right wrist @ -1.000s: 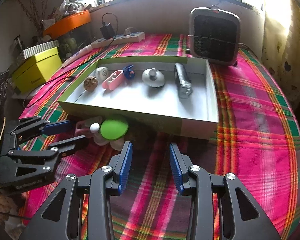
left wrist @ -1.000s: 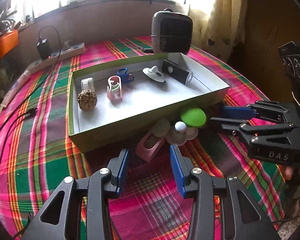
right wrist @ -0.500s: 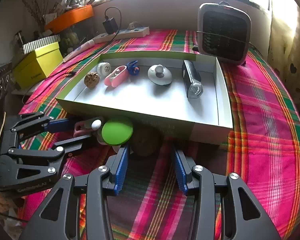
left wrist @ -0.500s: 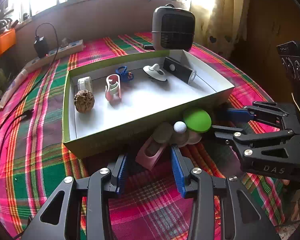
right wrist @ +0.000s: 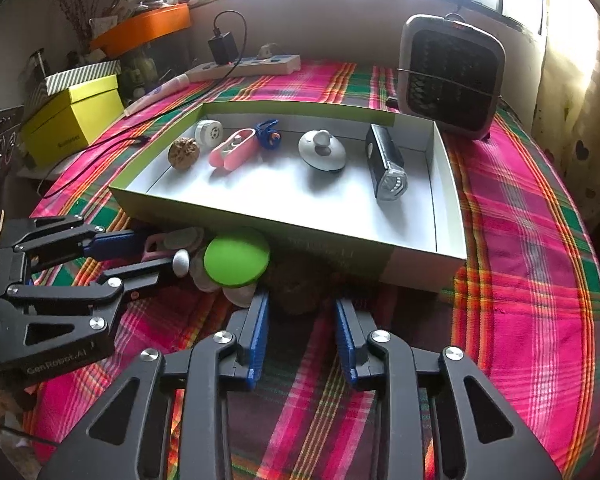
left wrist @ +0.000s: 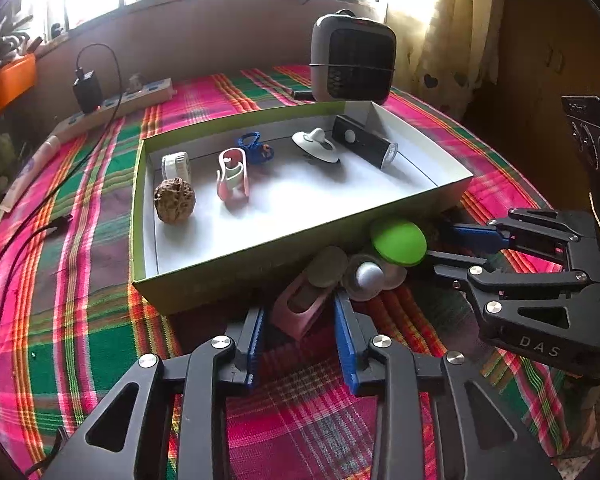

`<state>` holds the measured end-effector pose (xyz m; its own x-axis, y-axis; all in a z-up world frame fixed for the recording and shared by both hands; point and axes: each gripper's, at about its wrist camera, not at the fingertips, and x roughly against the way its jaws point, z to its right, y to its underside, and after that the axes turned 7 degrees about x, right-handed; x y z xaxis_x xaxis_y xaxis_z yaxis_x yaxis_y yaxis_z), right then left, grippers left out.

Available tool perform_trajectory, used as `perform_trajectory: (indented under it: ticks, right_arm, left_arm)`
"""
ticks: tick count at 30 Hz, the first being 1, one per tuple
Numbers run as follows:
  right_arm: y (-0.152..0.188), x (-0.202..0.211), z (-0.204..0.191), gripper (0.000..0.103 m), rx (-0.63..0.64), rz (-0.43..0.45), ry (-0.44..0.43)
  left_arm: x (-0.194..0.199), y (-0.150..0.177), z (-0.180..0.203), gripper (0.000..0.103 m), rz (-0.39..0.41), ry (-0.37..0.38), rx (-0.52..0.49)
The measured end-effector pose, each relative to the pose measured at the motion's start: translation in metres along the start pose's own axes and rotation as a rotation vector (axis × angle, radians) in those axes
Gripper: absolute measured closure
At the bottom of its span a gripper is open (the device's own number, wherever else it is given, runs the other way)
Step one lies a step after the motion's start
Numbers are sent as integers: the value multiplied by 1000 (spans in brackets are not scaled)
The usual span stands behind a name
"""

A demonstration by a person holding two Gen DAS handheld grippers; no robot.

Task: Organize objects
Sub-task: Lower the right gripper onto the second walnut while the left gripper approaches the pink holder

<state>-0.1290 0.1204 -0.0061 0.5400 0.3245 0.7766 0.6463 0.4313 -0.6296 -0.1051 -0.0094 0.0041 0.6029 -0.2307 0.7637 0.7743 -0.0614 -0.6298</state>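
Note:
A loose pile lies against the near wall of the green box (left wrist: 260, 258): a pink holder (left wrist: 300, 308), a beige disc (left wrist: 326, 268), a white knobbed lid (left wrist: 368, 276), a green disc (left wrist: 398, 242) and a brown nut (right wrist: 300, 286). My left gripper (left wrist: 300, 316) has the pink holder between its blue pads. Its jaws are closing and the pads meet the holder's sides. My right gripper (right wrist: 300, 306) straddles the brown nut, its jaws closing onto it. In the left wrist view the right gripper (left wrist: 456, 246) reaches in behind the green disc, which hides the nut.
The box holds another nut (left wrist: 174, 200), a white plug (left wrist: 176, 164), a second pink holder (left wrist: 232, 176), a blue clip (left wrist: 256, 148), a white lid (left wrist: 316, 146) and a black torch (left wrist: 364, 146). A heater (left wrist: 352, 60) stands behind, a power strip (left wrist: 116, 108) and a yellow box (right wrist: 76, 120) to the left.
Both grippers have slid forward to the pile by the box. The left jaws narrowed around the pink holder. The right jaws widened, then narrowed around the brown nut.

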Motion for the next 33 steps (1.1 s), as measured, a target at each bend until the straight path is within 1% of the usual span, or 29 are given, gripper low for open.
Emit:
perform_trajectory:
  ticks: [3, 7, 10, 20, 27, 31, 33]
  right_arm:
    - [1, 1, 1, 72, -7, 1, -3]
    - [3, 3, 2, 72, -15, 0, -3]
    - [7, 6, 4, 72, -25, -2, -1]
    - [26, 24, 14, 72, -46, -16, 22]
    - [34, 30, 20, 72, -60, -17, 24]
    - [35, 30, 23, 72, -74, -10, 16]
    - [35, 30, 23, 69, -71, -7, 11]
  left_arm:
    - [0, 1, 0, 75, 1, -1, 3]
    - [2, 2, 0, 79, 1, 0, 11]
    - [3, 4, -1, 79, 3, 0, 19]
    - [10, 12, -3, 85, 6, 0, 35]
    - [14, 13, -6, 85, 8, 6, 54]
    - [11, 11, -7, 79, 0, -1, 56]
    - [11, 10, -7, 77, -1, -1, 56]
